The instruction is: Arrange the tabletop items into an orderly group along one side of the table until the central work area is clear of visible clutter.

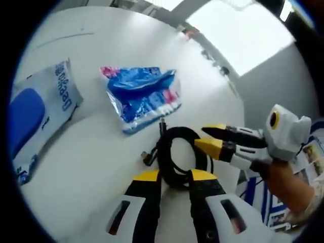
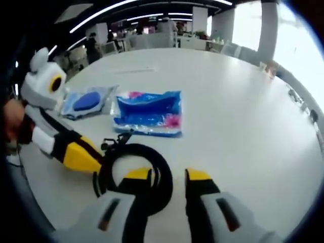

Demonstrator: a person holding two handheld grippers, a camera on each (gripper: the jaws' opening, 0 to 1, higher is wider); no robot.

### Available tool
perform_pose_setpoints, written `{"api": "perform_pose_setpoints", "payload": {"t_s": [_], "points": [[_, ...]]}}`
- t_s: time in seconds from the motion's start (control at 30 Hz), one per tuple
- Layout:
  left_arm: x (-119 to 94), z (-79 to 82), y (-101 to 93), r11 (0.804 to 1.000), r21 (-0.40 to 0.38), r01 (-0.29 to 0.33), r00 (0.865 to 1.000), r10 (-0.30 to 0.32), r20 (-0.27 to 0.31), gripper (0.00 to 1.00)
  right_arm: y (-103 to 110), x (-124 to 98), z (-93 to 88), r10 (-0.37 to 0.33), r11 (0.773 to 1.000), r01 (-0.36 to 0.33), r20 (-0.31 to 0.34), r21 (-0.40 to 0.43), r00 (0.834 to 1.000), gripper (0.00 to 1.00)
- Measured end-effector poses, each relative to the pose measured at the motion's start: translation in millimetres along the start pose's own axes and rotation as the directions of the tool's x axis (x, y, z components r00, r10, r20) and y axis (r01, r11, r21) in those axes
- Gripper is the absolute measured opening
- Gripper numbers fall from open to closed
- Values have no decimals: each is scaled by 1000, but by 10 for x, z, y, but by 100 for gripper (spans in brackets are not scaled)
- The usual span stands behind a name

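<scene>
1. Gathering step: coiled black cable (image 1: 178, 157) on white tabletop (image 1: 91, 167), beside blue packet (image 1: 144, 96) and wipes pack (image 1: 38, 114).
2. Left tongs (image 1: 174, 177) and right tongs (image 2: 169, 176), spread, straddling the coil.
3. Next, probably: closing on the coil, carrying sideward.
4. Wipes pack cut off; print unreadable.

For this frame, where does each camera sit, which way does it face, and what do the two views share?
Left gripper view: rides the left gripper, looking along its jaws across the white table at the coiled black cable; the right gripper and a hand enter from the right.
Right gripper view: rides the right gripper, facing the same cable from another side; the left gripper enters from the left.
Shared: cable, blue snack bag, wipes pack.
</scene>
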State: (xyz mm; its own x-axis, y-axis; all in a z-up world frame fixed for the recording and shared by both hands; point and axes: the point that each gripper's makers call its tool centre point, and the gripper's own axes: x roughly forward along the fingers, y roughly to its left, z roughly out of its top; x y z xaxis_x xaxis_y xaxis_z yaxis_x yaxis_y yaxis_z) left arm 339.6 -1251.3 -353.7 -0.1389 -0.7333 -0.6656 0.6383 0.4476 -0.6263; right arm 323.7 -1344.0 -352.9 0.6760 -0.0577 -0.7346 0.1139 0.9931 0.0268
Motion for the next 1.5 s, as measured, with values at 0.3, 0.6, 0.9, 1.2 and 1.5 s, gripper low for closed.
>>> {"api": "perform_pose_setpoints", "payload": {"t_s": [0.3, 0.6, 0.9, 1.2, 1.5], "points": [[-55, 13, -7, 1000, 30, -6, 1000, 6, 13, 23, -25, -92, 209, -13, 1000, 12, 69, 6, 998, 28], [-150, 97, -21, 998, 57, -14, 999, 11, 48, 29, 7, -161, 382, -7, 1000, 6, 125, 5, 992, 31], [-222, 155, -42, 996, 85, -15, 997, 8, 72, 33, 65, -198, 472, 4, 1000, -4, 143, -3, 990, 33], [-349, 219, -55, 989, 142, -29, 995, 15, 97, 42, 93, -261, 599, 9, 1000, -7, 170, -10, 985, 34], [-484, 336, -54, 986, 163, -40, 990, 17, 139, 44, 118, -316, 685, 17, 1000, -13, 187, -20, 982, 34]]}}
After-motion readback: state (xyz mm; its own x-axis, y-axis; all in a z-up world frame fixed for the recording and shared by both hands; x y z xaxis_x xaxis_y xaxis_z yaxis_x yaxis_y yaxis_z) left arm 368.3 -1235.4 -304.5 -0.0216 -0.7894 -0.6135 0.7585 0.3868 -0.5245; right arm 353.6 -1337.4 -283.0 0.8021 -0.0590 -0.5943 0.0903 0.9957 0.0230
